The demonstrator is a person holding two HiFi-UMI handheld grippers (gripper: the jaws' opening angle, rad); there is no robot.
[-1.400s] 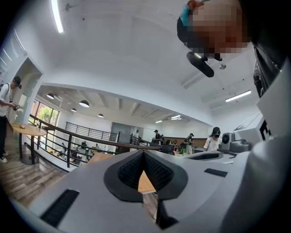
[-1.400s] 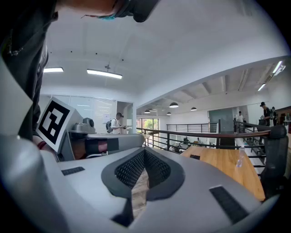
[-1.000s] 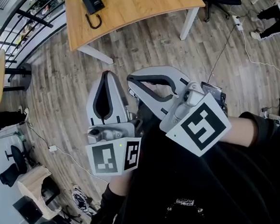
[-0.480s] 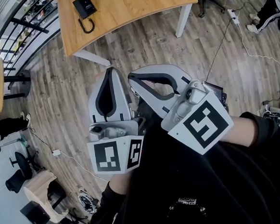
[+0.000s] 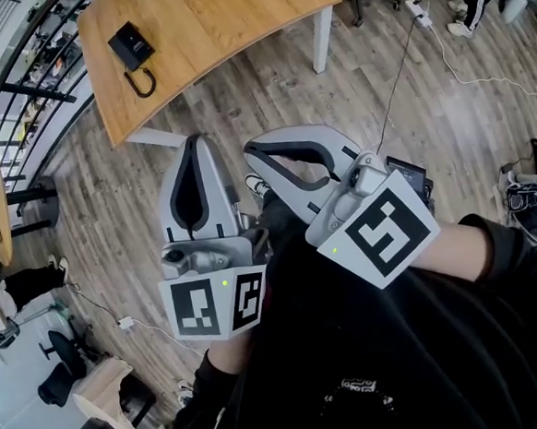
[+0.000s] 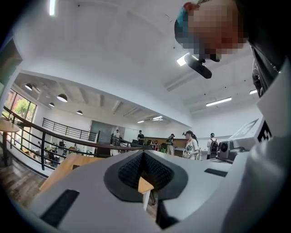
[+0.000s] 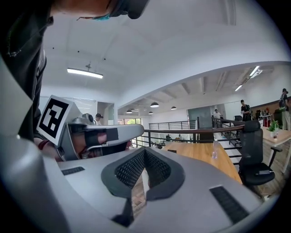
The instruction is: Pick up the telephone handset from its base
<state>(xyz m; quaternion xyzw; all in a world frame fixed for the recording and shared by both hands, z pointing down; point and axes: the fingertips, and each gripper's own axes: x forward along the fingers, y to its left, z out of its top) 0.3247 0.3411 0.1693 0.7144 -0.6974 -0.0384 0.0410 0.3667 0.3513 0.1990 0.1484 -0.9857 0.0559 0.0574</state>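
The black telephone (image 5: 131, 46) sits near the left end of a wooden table (image 5: 225, 18) at the top of the head view. A black curved piece (image 5: 141, 82) lies just in front of it. Both grippers are held close to the person's chest, far short of the table, over the wood floor. The left gripper (image 5: 196, 141) is shut and holds nothing; its closed tips (image 6: 144, 152) point level across the room. The right gripper (image 5: 250, 150) is shut and empty too, its tips (image 7: 144, 150) together beside the left gripper (image 7: 100, 136).
A power strip (image 5: 416, 12) and its cable lie on the floor at the upper right. A black railing (image 5: 19, 99) runs along the left. An office chair (image 7: 254, 150) stands by the table (image 7: 204, 152), which carries a bottle (image 7: 213, 150). Several people stand far off.
In the head view the table with the telephone has slid to the left and a little down. Both grippers stay shut in front of the chest.
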